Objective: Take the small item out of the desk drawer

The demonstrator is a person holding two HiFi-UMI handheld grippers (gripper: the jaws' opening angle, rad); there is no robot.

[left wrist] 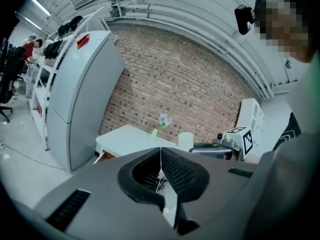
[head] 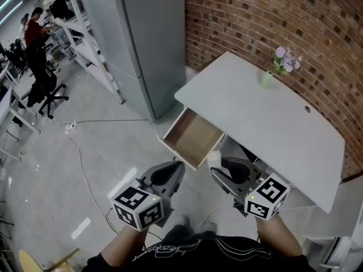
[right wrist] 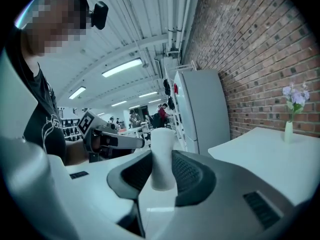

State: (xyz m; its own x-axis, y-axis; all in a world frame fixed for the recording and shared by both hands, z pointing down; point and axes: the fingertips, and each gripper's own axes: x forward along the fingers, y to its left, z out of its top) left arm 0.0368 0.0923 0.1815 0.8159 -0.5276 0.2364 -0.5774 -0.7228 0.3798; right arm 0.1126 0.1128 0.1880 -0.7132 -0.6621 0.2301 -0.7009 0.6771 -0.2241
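**A:** Where is the small item?

**B:** In your right tongs [right wrist: 162, 169]. The white cylinder [right wrist: 162, 154] stands upright between the two pads [right wrist: 187, 173]. Both pads press against its sides, so the jaws are held partly apart by the cylinder's width.

**A:** And where is that compared with the drawer?

**B:** In your head view the cylinder is outside the drawer [head: 193, 136], just beside its front right corner, in the air above the floor [head: 102, 146]. The drawer stands pulled out from under the white bench [head: 266, 123], with its wooden bottom showing.

**A:** What about my left side?

**B:** Your left tongs [left wrist: 161, 156] are closed. The two pads meet along a thin seam with nothing gripped between them. In the head view they hang in front of the drawer's front panel, near your right tongs but not touching them.

**A:** What else is around the bench?

**B:** A pale green vase [head: 267, 79] with lilac flowers stands on the bench near its far edge, close to the brick wall [head: 272, 21]. A tall grey cabinet [head: 150, 38] stands on the floor to the left of the bench.
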